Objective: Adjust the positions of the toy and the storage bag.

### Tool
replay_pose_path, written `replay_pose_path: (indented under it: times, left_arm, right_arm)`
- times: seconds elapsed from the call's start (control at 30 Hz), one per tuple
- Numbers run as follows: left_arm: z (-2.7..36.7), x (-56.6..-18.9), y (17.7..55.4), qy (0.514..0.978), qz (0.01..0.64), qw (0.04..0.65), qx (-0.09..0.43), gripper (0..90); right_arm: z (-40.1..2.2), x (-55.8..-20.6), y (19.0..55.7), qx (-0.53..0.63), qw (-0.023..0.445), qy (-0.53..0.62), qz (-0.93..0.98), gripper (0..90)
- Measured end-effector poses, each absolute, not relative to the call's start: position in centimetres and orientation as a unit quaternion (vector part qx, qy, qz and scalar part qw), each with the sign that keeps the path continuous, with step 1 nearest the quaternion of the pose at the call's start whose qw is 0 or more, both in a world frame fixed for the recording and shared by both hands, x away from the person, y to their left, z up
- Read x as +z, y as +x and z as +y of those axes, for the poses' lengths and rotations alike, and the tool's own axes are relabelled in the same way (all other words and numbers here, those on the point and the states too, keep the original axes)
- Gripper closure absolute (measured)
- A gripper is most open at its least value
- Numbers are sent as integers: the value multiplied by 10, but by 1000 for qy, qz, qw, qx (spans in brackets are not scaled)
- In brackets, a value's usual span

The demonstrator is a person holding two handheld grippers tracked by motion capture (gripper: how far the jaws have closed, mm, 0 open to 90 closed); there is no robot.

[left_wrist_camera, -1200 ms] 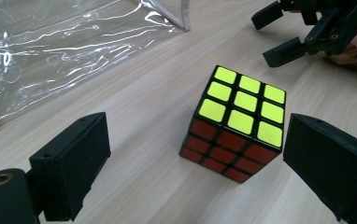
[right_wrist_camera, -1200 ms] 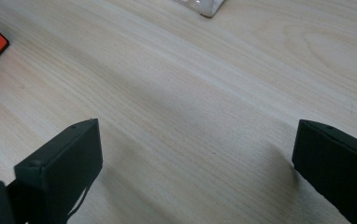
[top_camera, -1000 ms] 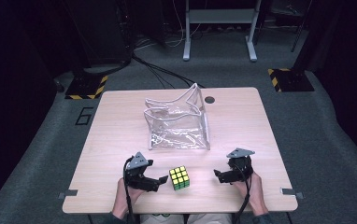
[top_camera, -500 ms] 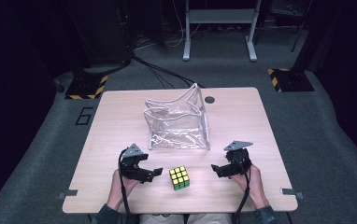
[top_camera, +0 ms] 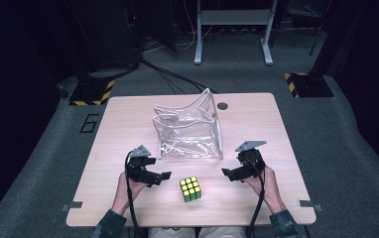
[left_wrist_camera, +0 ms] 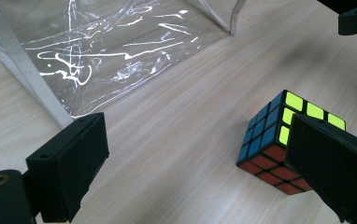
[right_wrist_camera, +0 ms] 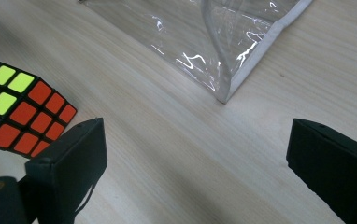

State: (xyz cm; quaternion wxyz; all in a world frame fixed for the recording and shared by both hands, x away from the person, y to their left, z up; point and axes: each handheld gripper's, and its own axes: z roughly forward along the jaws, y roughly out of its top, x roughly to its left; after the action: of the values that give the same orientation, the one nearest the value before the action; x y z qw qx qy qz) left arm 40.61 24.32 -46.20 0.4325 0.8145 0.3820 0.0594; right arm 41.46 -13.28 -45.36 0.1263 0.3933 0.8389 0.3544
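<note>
A: Locating the cube (top_camera: pixel 190 189): it sits on the counter (top_camera: pixel 128 119), just in front of the clear pouch (top_camera: pixel 190 134), between left tool (top_camera: pixel 158 177) and right tool (top_camera: pixel 229 173).

B: Gripper views add detail: both tools spread wide, empty; blue and red cube faces visible.
</note>
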Motion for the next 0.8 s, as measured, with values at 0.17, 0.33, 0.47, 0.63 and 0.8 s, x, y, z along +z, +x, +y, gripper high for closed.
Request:
replay_pose_path:
  times: [0.17, 0.33, 0.47, 0.63, 0.8]
  left_arm:
    - [243, -457, 412, 815, 382, 431, 59, 60]
    - [242, -454, 416, 818, 382, 426, 58, 60]
    - [242, -451, 420, 818, 381, 428, 56, 59]
    - [241, -446, 425, 821, 380, 423, 58, 59]
    - [242, -438, 430, 821, 379, 422, 60, 59]
  right_arm:
    - [-129, -443, 420, 350, 125, 388, 843, 48]
    - [-128, -436, 424, 351, 126, 384, 844, 51]
    - [-127, -430, 426, 353, 124, 381, 846, 55]
    - [-123, -421, 430, 354, 127, 373, 848, 59]
    - [-119, -408, 434, 358, 126, 364, 850, 62]
